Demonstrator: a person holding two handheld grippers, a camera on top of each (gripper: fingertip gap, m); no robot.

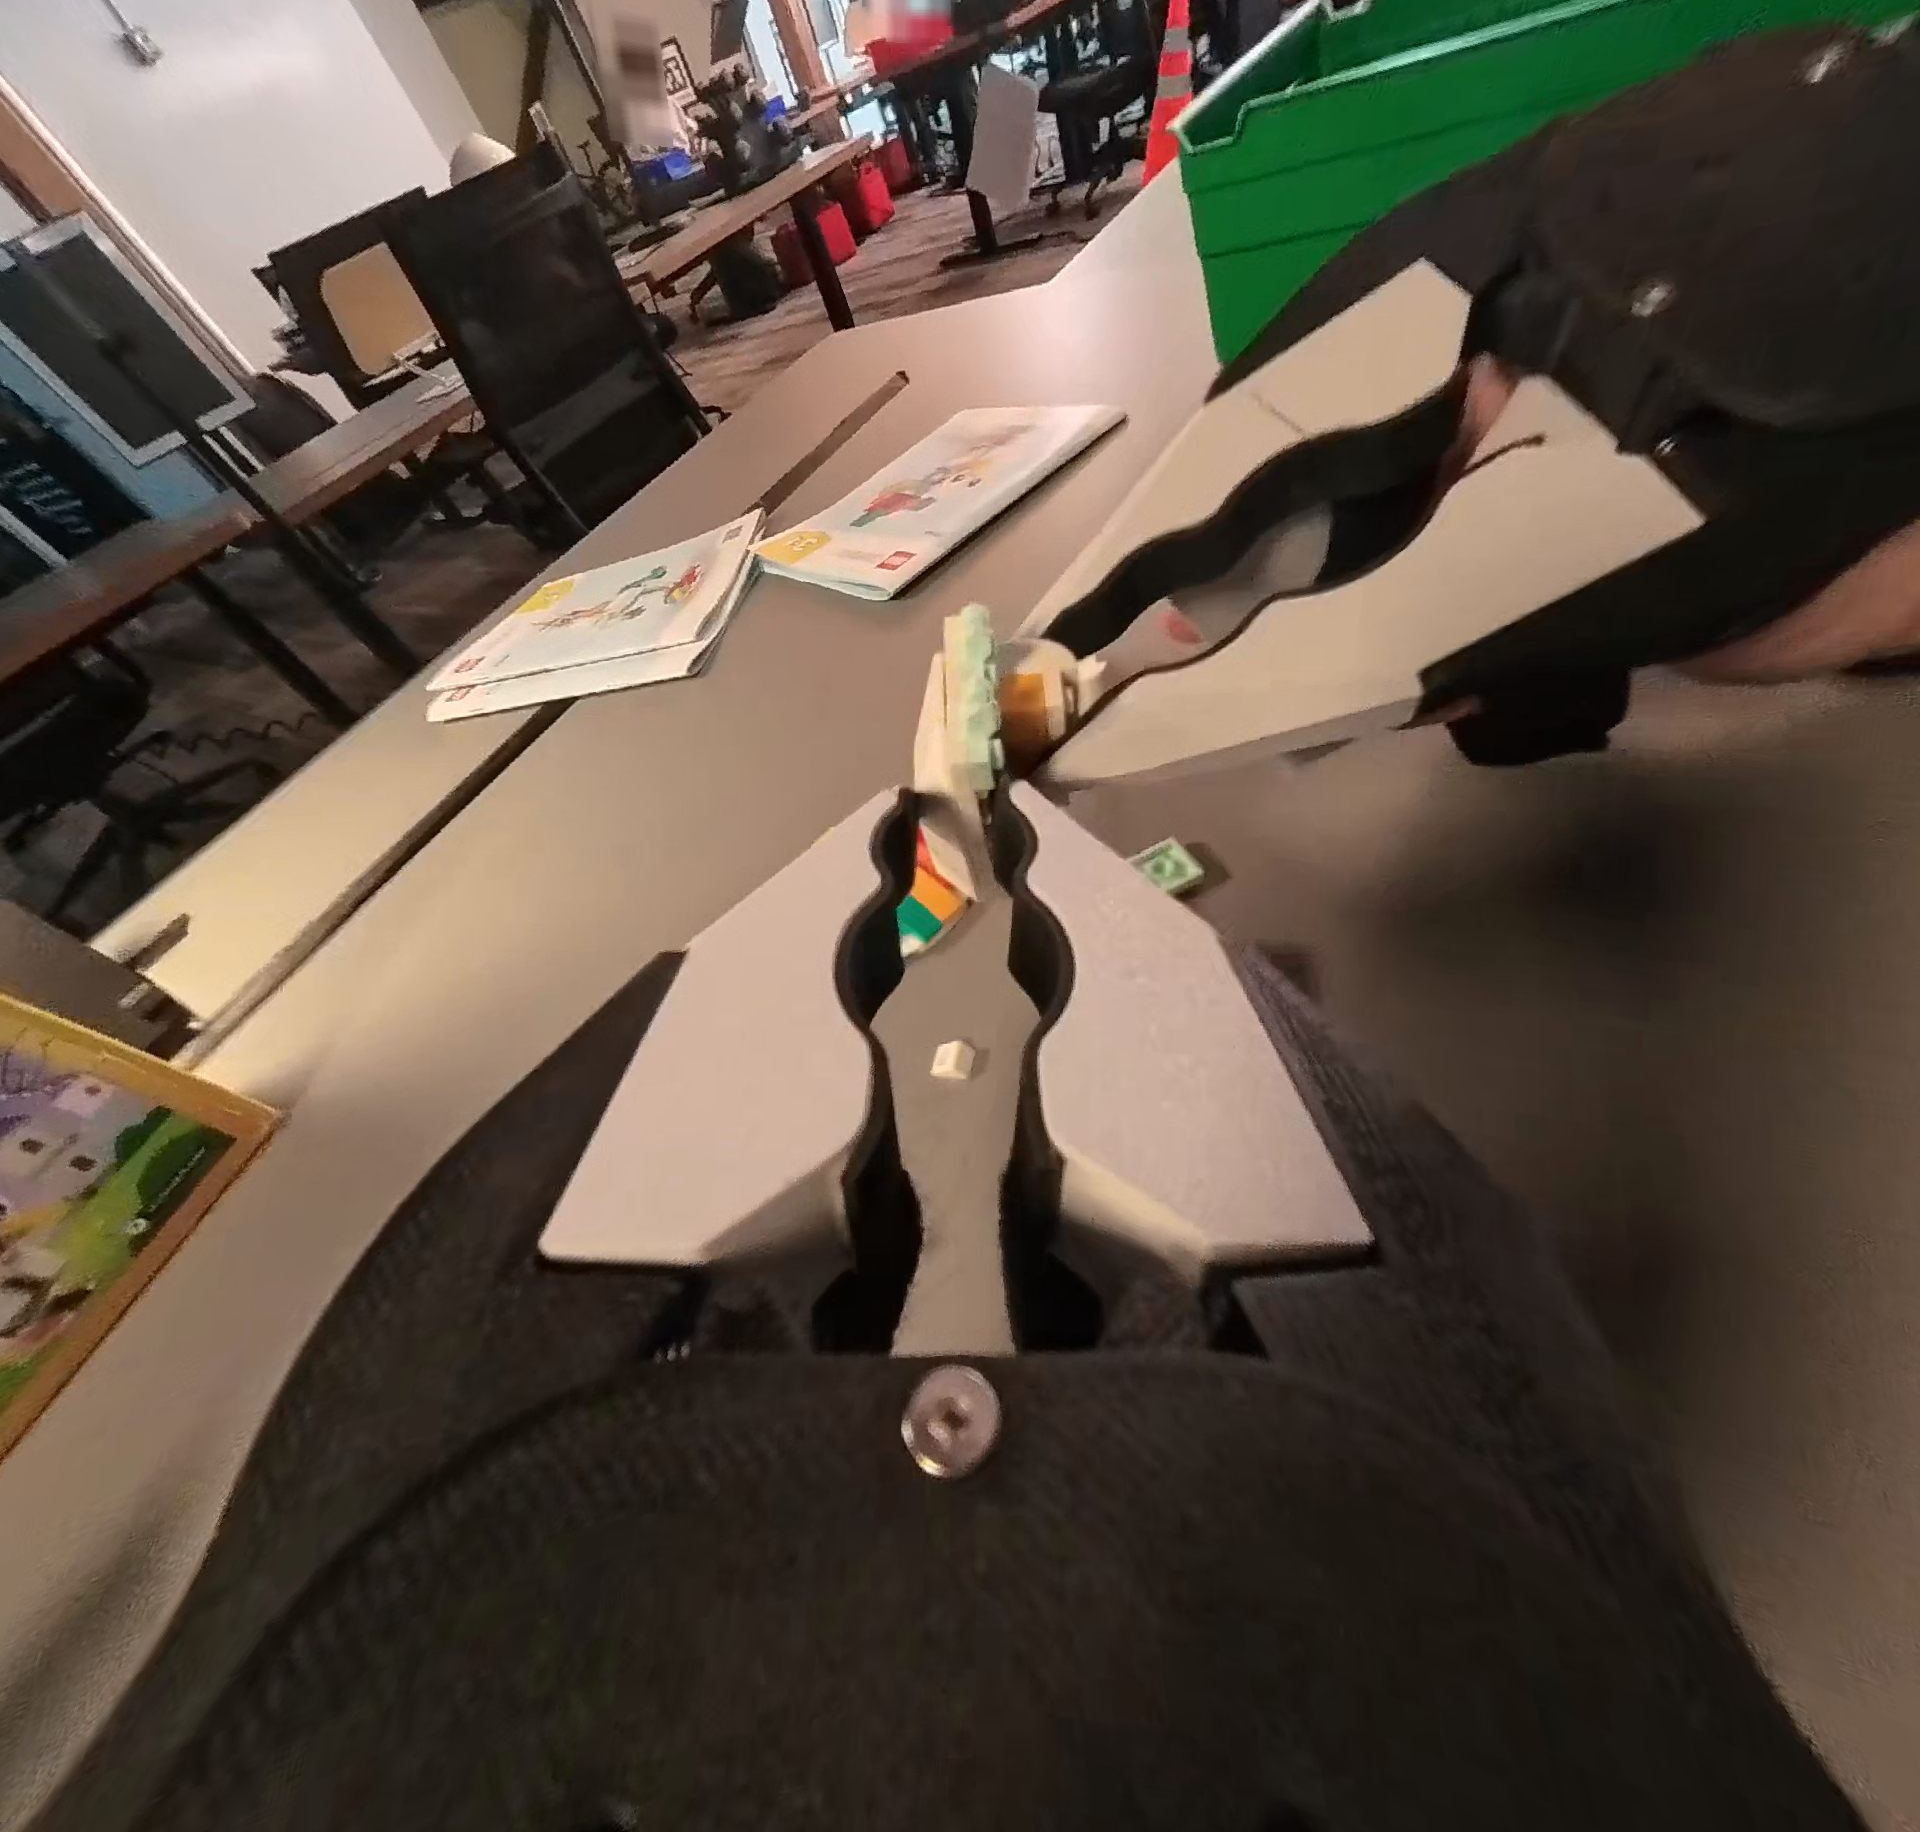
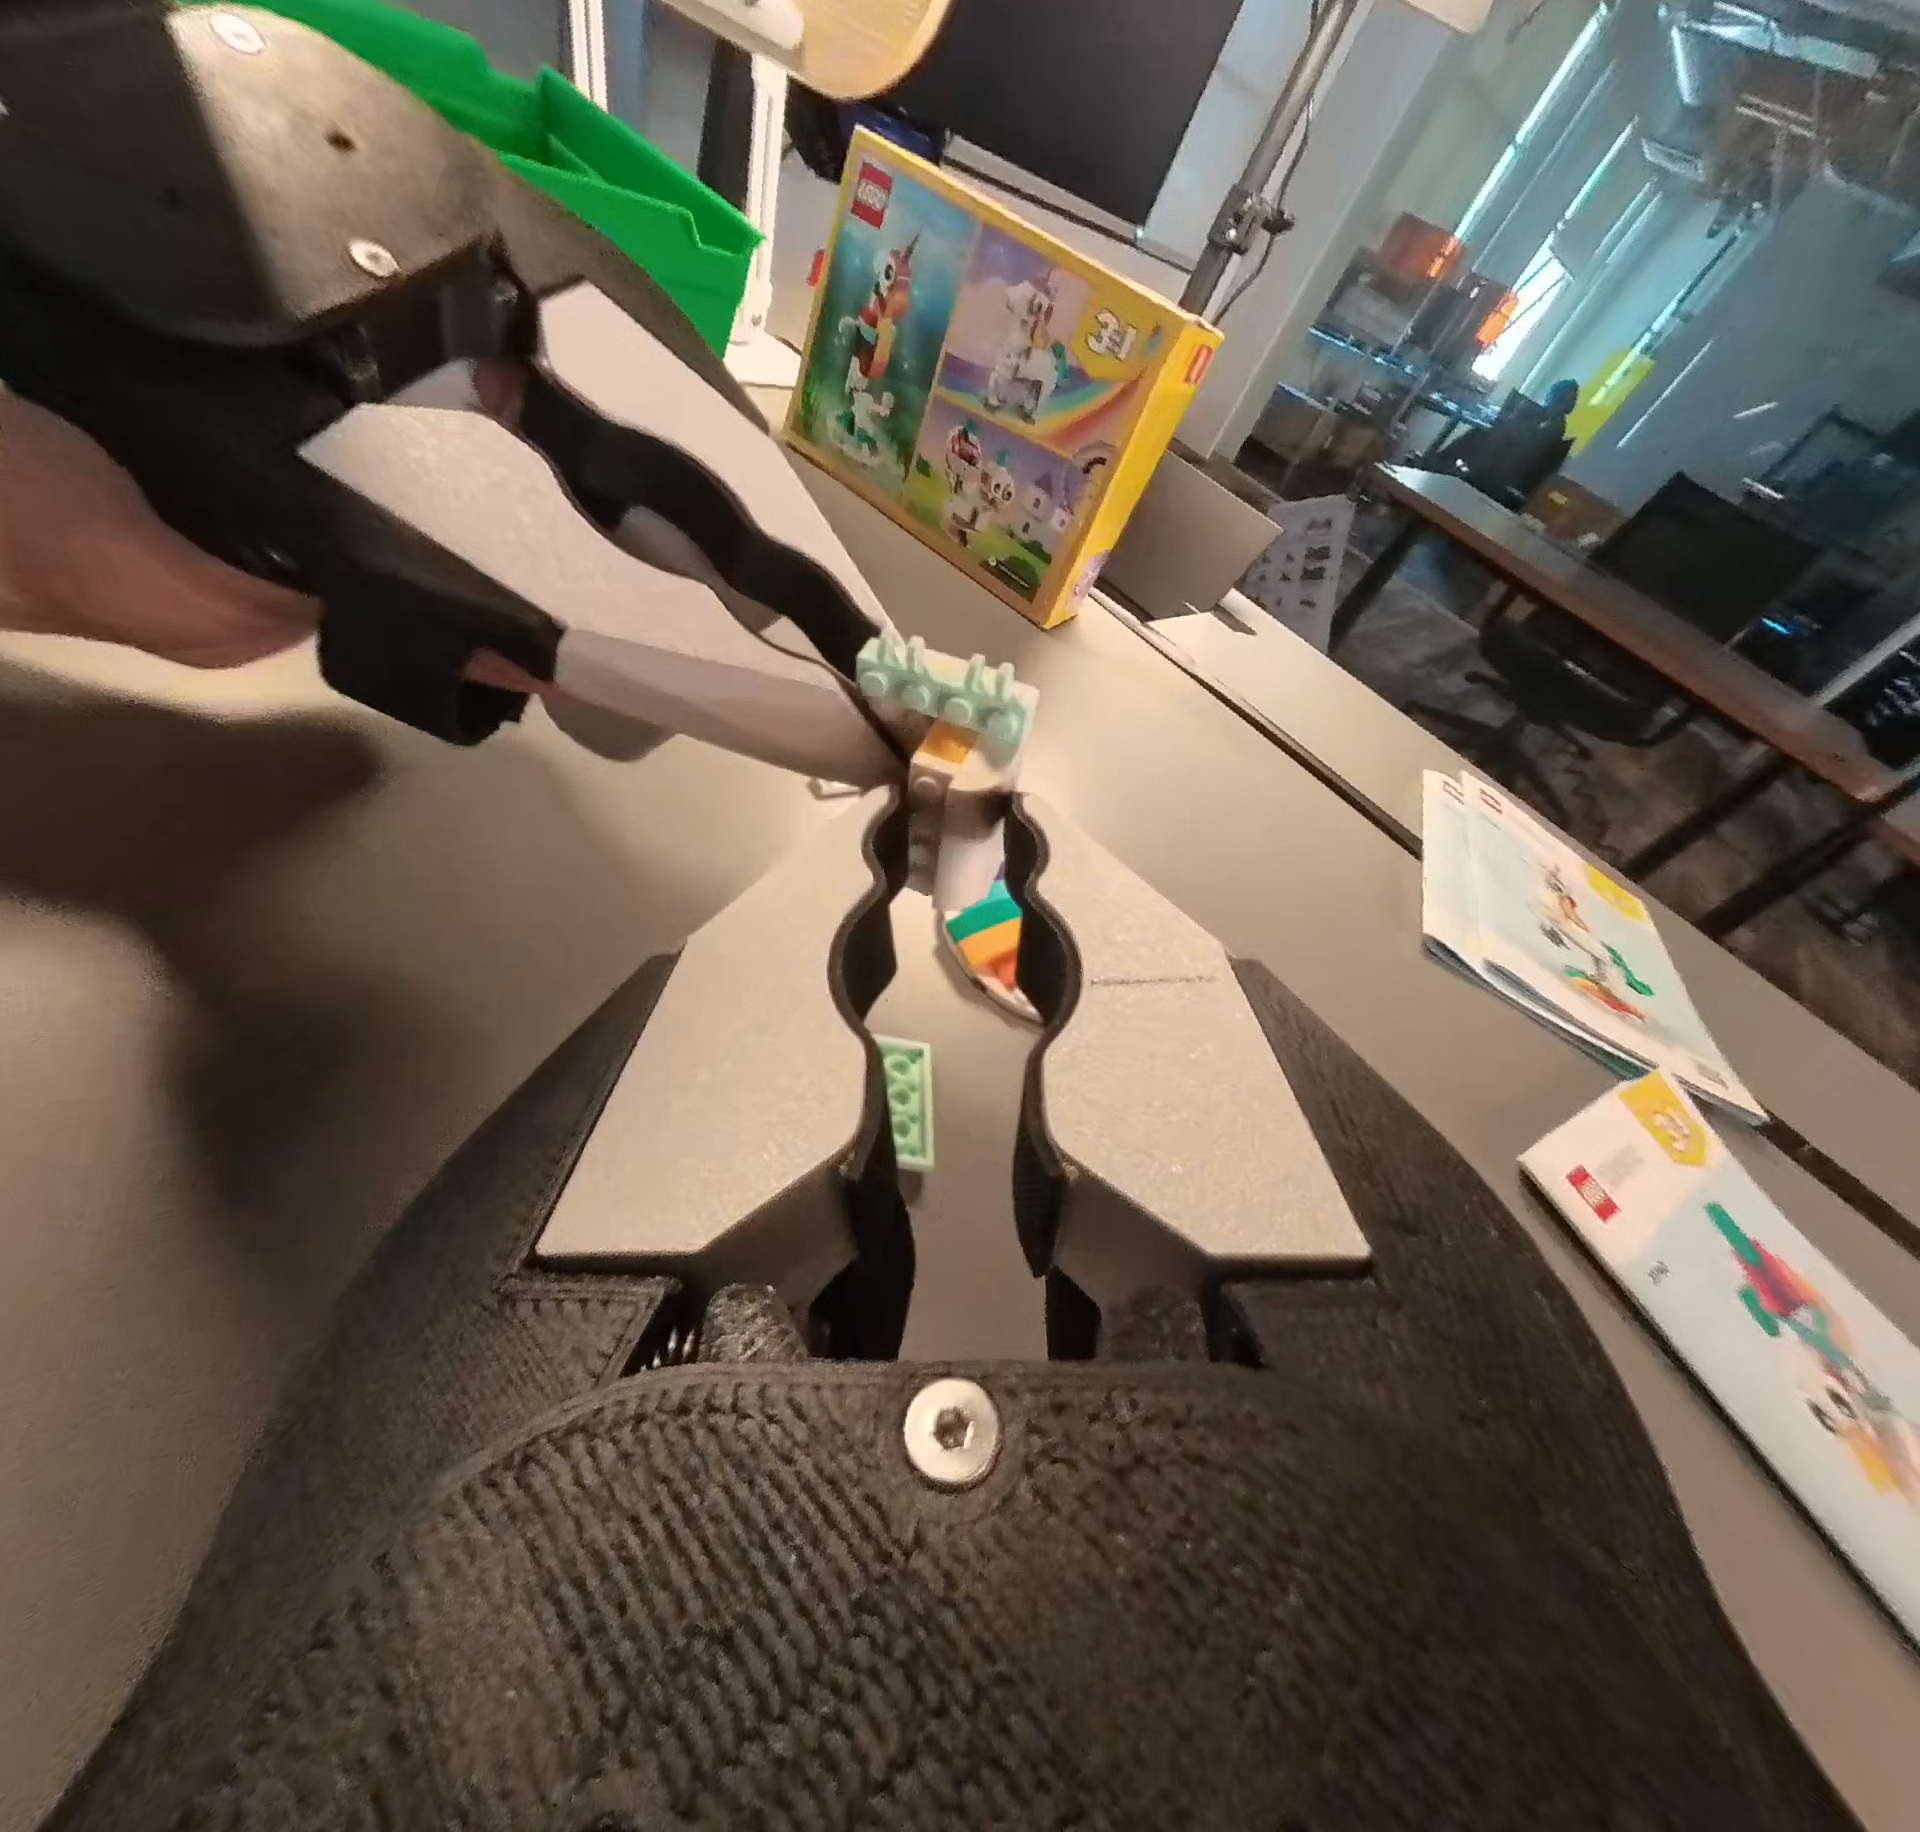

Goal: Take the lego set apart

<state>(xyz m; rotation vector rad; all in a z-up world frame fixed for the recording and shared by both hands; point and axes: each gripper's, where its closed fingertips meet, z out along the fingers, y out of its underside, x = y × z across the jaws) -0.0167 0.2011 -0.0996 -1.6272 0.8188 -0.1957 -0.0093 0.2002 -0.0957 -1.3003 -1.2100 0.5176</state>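
A small lego assembly (image 1: 971,702) hangs above the grey table (image 1: 623,899), held between both grippers. It has a mint studded plate on top, white and orange parts, and a rainbow-striped piece (image 1: 930,899) below. My left gripper (image 1: 956,795) is shut on its lower white part. My right gripper (image 1: 1039,733) comes in from the right and is shut on the orange and white part beside the mint plate. In the right wrist view the right gripper (image 2: 956,795) grips the assembly (image 2: 945,702) from below, and the left gripper (image 2: 883,743) meets it from the left.
A loose mint plate (image 2: 904,1107) and a small white piece (image 1: 951,1060) lie on the table under the grippers. A green bin (image 1: 1455,120) stands behind. The yellow lego box (image 2: 987,411) stands nearby. Instruction booklets (image 1: 613,619) (image 2: 1714,1315) lie flat on the table. Left and right tips are no more than a few centimetres apart.
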